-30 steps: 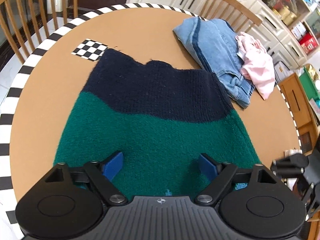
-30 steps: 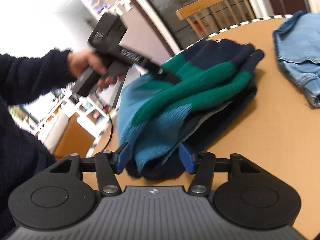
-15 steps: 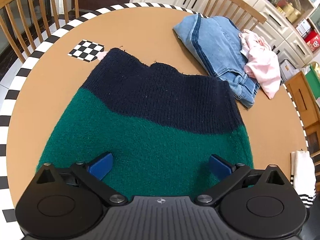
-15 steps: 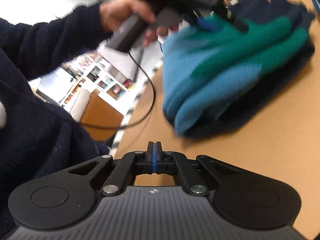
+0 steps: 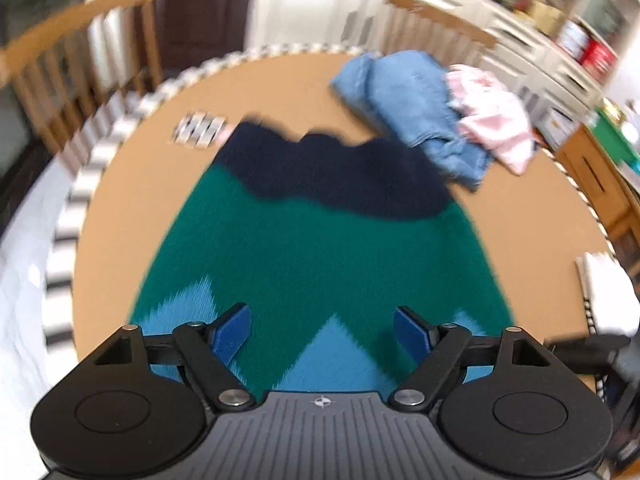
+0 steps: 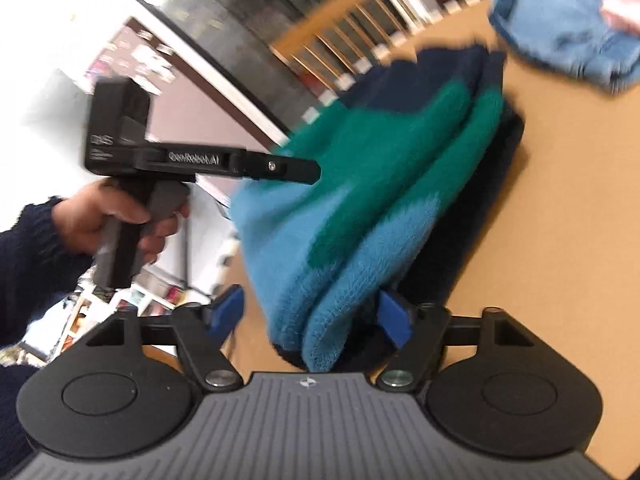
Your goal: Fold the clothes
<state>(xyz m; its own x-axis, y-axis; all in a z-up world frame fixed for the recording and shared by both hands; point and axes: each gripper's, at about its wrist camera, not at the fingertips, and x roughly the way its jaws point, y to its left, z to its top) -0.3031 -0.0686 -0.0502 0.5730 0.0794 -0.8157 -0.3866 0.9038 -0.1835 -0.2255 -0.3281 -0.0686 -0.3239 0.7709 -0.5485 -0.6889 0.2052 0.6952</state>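
Note:
A folded knit sweater (image 5: 320, 240) in navy, green and light blue lies on the round brown table (image 5: 280, 88). My left gripper (image 5: 322, 330) is open and hovers above the sweater's near light-blue edge, holding nothing. In the right wrist view the sweater (image 6: 380, 184) is a thick folded stack. My right gripper (image 6: 310, 318) is open, its blue pads on either side of the stack's near light-blue end. The left gripper's body (image 6: 200, 160) shows there, held in a hand above the sweater's left side.
Folded blue jeans (image 5: 416, 104) and a pink garment (image 5: 496, 128) lie at the table's far right. A checkerboard marker (image 5: 200, 130) sits far left. A white striped cloth (image 5: 608, 292) lies at the right edge. Wooden chairs (image 5: 60, 64) stand around the table.
My right gripper was shut and apart from the sweater; now it is open around the stack's near end. My left gripper has pulled back and up, showing the light-blue edge.

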